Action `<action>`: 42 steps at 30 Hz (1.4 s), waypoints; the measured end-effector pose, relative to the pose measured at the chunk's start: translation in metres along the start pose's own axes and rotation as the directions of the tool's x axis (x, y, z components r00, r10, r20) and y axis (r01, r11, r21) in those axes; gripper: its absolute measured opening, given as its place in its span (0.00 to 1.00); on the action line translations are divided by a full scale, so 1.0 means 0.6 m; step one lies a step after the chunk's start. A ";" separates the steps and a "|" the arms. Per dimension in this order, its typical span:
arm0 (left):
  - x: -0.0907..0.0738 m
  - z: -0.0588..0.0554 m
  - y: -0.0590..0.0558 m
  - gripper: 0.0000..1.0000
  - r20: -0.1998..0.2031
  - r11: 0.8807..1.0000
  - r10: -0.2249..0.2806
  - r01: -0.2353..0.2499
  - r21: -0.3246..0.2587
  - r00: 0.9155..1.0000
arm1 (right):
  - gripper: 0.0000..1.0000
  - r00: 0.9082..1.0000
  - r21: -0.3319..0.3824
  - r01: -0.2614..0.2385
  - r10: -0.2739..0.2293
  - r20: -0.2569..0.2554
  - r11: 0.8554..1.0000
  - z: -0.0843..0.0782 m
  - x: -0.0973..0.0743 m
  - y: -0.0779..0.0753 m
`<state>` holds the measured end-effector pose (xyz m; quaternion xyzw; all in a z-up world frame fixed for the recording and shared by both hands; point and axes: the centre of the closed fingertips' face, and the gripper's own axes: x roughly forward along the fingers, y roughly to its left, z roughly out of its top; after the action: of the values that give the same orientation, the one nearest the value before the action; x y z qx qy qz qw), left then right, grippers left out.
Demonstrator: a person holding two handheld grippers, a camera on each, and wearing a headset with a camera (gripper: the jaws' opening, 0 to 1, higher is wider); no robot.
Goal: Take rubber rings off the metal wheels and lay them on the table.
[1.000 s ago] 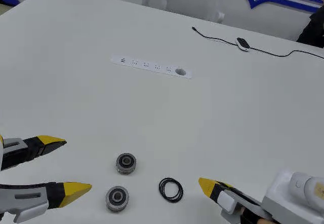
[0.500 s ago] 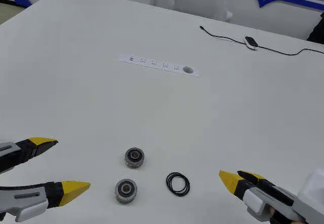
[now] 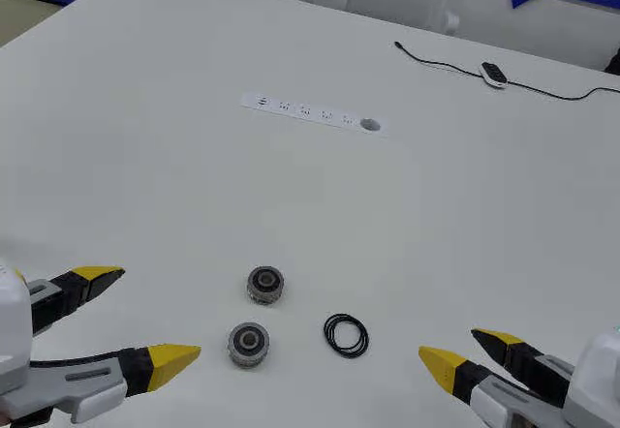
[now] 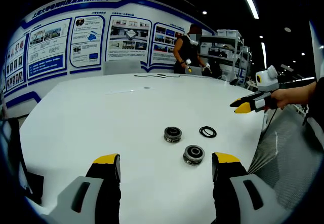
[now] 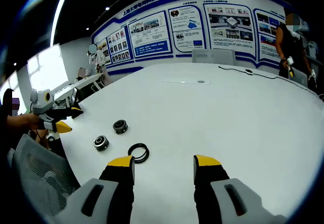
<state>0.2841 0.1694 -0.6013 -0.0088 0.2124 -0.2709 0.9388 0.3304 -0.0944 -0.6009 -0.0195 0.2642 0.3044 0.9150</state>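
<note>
Head view first: the right hand-held gripper (image 3: 453, 345) has drawn back from the rubber rings (image 3: 346, 335). Its jaws sat almost together a second ago and now stand parted with nothing between them. The rings lie flat on the tabletop (image 3: 291, 186), off to the left of its tips and well clear of them, touching neither wheel. That reads as a drop-off finished — rings down and let go.

Opposite, the left hand-held gripper (image 3: 150, 314) is spread wide as before and empty. The nearer wheel (image 3: 249, 343) sits just past its lower tip and the farther wheel (image 3: 265, 284) a little further out. The whole picture has slid since a second ago, but that is the headset moving; wheels and rings keep the same arrangement among themselves.

Left gripper view: both wheels lie ahead between the open jaws, and the rings are beyond them to the right. Right gripper view: the rings lie just ahead of its left jaw, the wheels further out to the left.

What it means for the task: at least part of the job is done. Whether either wheel still wears a ring is too small to tell — if one does, a fresh grab of that wheel looks like the next call, and both hand-held grippers are free for it.
</note>
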 end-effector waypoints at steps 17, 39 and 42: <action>-0.002 -0.007 -0.011 0.77 -0.011 0.999 -0.010 0.010 0.032 1.000 | 0.49 0.998 -0.114 -0.059 0.058 -0.004 0.992 0.030 0.014 0.037; -0.008 -0.014 -0.014 0.78 -0.014 1.000 -0.008 0.008 0.028 1.000 | 0.50 0.998 -0.118 -0.069 0.067 -0.014 0.991 0.027 0.015 0.043; -0.008 -0.012 -0.012 0.78 -0.014 1.000 -0.004 0.005 0.027 1.000 | 0.50 0.998 -0.119 -0.068 0.067 -0.015 0.991 0.027 0.015 0.042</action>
<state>0.2739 0.1666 -0.6048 0.0053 0.2152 -0.2758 0.9368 0.3297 -0.0657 -0.5880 -0.0671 0.2511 0.3504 0.8998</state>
